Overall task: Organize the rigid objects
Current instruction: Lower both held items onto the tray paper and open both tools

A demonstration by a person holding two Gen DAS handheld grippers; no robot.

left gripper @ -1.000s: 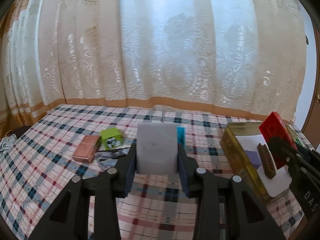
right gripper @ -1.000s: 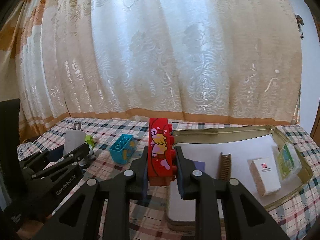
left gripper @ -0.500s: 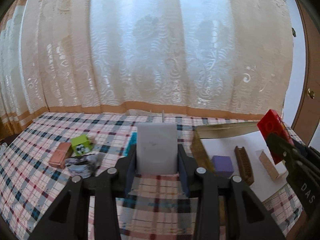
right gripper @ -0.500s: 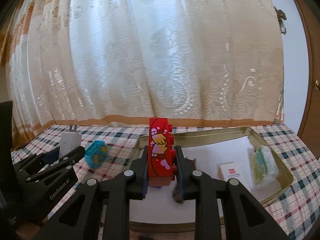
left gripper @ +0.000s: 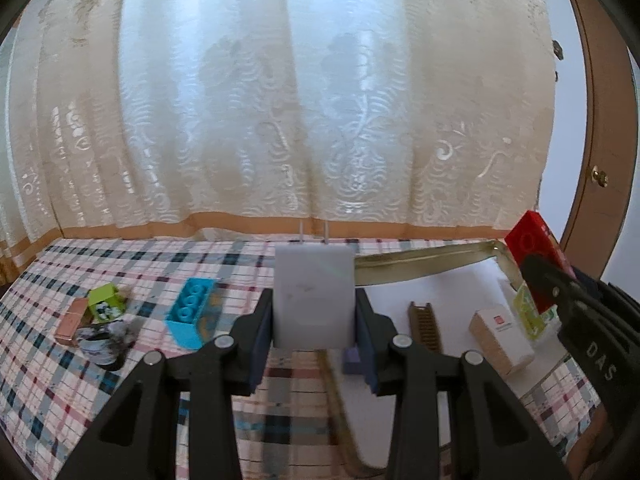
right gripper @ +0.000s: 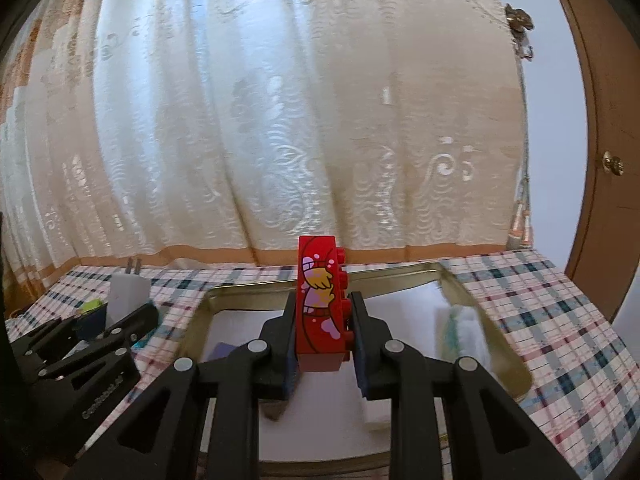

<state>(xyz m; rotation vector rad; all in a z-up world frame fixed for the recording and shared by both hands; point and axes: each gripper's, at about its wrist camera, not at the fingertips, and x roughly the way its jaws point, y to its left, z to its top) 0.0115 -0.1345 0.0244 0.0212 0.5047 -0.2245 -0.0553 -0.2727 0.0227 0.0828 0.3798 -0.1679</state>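
Observation:
My left gripper (left gripper: 314, 320) is shut on a white plug adapter (left gripper: 314, 296) with two metal prongs on top, held above the checked cloth at the left edge of a gold tin tray (left gripper: 424, 266). My right gripper (right gripper: 322, 320) is shut on a red toy brick (right gripper: 320, 300) with a cartoon print, held upright over the tray (right gripper: 280, 286). In the left wrist view the red brick (left gripper: 534, 248) shows at the far right. The adapter (right gripper: 126, 296) shows at the left of the right wrist view.
In the tray lie a brown comb (left gripper: 424, 326), a small beige box (left gripper: 502, 340), a purple block (left gripper: 352, 356) and a green packet (left gripper: 530, 312). On the checked cloth at the left lie a blue brick (left gripper: 190, 312), a green block (left gripper: 105, 300), a copper-coloured box (left gripper: 72, 322). A lace curtain hangs behind; a wooden door stands at the right.
Both grippers have moved to the right with their loads, so the tray has slid under them. The loose bricks on the cloth have drifted left in the left wrist view.

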